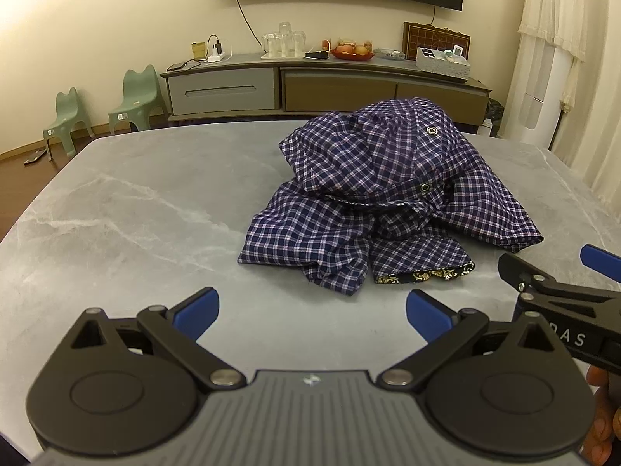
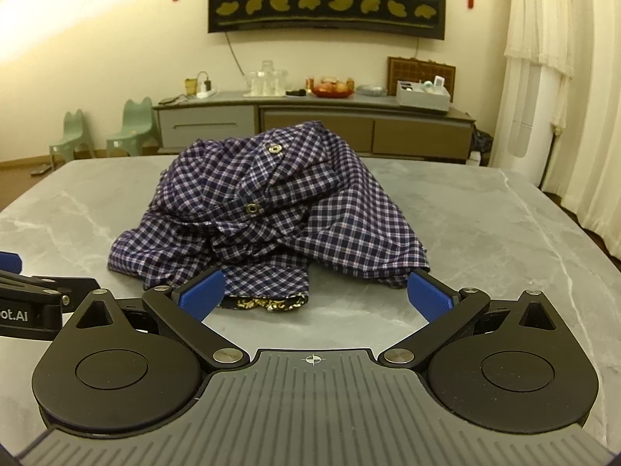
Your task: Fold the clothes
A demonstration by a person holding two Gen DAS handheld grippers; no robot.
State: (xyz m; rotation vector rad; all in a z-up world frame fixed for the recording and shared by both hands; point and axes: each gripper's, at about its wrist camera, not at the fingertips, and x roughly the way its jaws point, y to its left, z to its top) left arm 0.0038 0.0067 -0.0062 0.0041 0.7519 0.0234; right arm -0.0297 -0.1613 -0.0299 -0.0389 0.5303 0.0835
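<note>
A crumpled navy and white plaid shirt (image 1: 372,190) lies heaped on the grey marble table (image 1: 136,209), with metal snaps showing and a gold-patterned cuff lining (image 1: 425,273) at its near edge. My left gripper (image 1: 312,312) hovers open above the table, short of the shirt's near hem, nothing between its blue pads. The right gripper (image 1: 559,272) shows at the right edge of the left wrist view. In the right wrist view the shirt (image 2: 271,217) fills the middle; my right gripper (image 2: 316,295) is open, its blue pads on either side of the gold-lined cuff (image 2: 268,303).
Beyond the table (image 2: 485,233) stands a low grey sideboard (image 1: 326,85) with glasses, a fruit bowl and a box. Two green child stools (image 1: 136,97) stand on the floor at left. White curtains (image 1: 559,39) hang at right. A hand (image 1: 599,407) holds the right gripper.
</note>
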